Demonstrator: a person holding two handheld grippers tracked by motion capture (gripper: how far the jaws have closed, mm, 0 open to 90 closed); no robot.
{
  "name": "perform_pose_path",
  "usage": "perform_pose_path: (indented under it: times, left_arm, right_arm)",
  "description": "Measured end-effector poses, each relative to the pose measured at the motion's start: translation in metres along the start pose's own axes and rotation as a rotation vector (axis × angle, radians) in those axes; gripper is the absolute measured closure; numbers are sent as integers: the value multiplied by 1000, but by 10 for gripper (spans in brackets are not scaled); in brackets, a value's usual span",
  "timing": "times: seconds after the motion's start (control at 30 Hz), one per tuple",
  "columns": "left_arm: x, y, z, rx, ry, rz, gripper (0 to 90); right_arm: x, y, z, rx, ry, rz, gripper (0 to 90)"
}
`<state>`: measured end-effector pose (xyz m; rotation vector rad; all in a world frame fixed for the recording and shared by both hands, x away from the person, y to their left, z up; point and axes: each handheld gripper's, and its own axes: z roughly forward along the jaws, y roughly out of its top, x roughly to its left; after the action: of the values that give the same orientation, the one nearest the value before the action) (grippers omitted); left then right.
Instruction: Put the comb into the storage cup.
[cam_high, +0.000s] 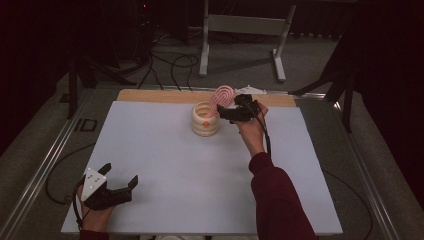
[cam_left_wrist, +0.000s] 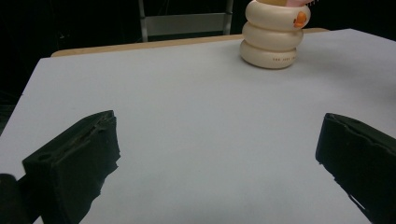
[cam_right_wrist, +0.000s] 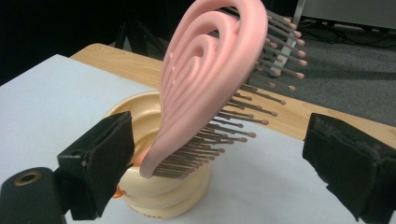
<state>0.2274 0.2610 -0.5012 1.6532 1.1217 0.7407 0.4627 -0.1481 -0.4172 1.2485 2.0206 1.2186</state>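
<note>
Bristles (cam_right_wrist: 261, 100) of brush (cam_right_wrist: 205, 79), close up

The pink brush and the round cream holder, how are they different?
The brush is pink and the holder is cream. The brush is thin, tall and leaning, with bristles poking out one side; the holder is short, fat and upright, like three stacked rings. The holder sits on the table, while the brush stands handle-down inside the holder. Both look smooth, with rounded curves.
</note>
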Motion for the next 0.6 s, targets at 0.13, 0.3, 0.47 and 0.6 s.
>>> perform_pose_path:
  times: [0.13,0.3,0.47,0.6]
  left_arm:
    - [0,0,0,1,0,0,1]
    - [0,0,0,3,1,2,1]
    - [0,0,0,4,1,4,1]
    - [0,0,0,4,2,4,1]
  right_arm:
    - [-1,0,-1,0,3,-5,90]
    - [-3,-1,-5,-7,10,-6,90]
    - [-3,-3,-7,-13,15,0,90]
    - [-5,-4,-10,-18,18,-3,91]
